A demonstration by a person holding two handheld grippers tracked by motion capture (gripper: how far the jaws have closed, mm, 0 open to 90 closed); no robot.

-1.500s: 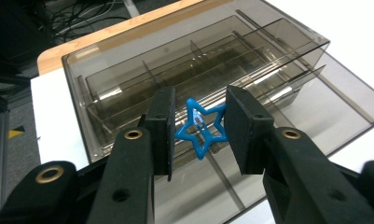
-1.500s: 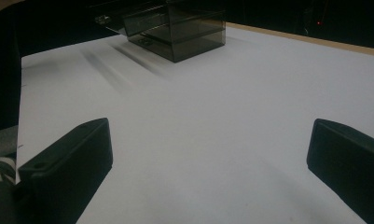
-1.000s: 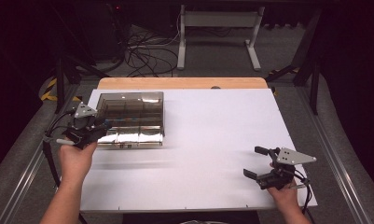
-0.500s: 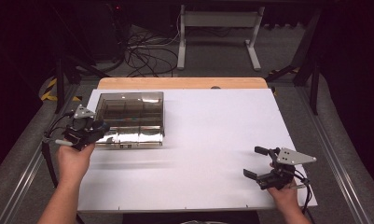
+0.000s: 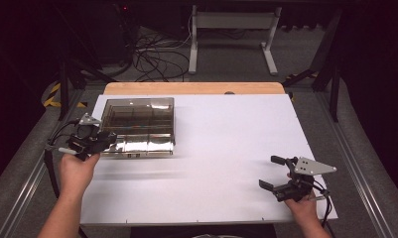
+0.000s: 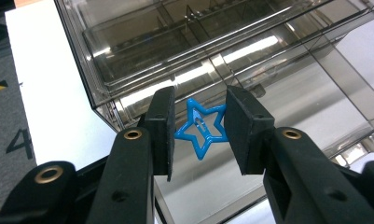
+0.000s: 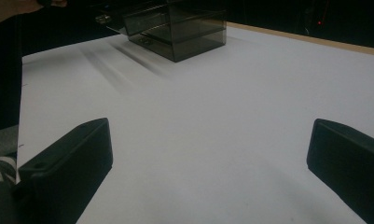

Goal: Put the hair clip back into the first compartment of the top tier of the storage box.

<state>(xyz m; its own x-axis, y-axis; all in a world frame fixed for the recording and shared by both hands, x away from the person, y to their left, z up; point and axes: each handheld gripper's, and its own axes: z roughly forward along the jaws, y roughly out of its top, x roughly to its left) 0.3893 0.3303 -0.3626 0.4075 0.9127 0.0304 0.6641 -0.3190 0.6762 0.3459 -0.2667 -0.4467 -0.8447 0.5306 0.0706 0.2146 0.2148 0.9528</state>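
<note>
My left tongs pinch a blue star-shaped clip over the smoky clear-plastic compartment box; my right tongs rest wide open, empty, lower right.

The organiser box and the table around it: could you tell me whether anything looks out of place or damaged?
Nothing stands out. The clear organiser box sits square on the white table, and the left gripper holds a blue star clip over it.
</note>
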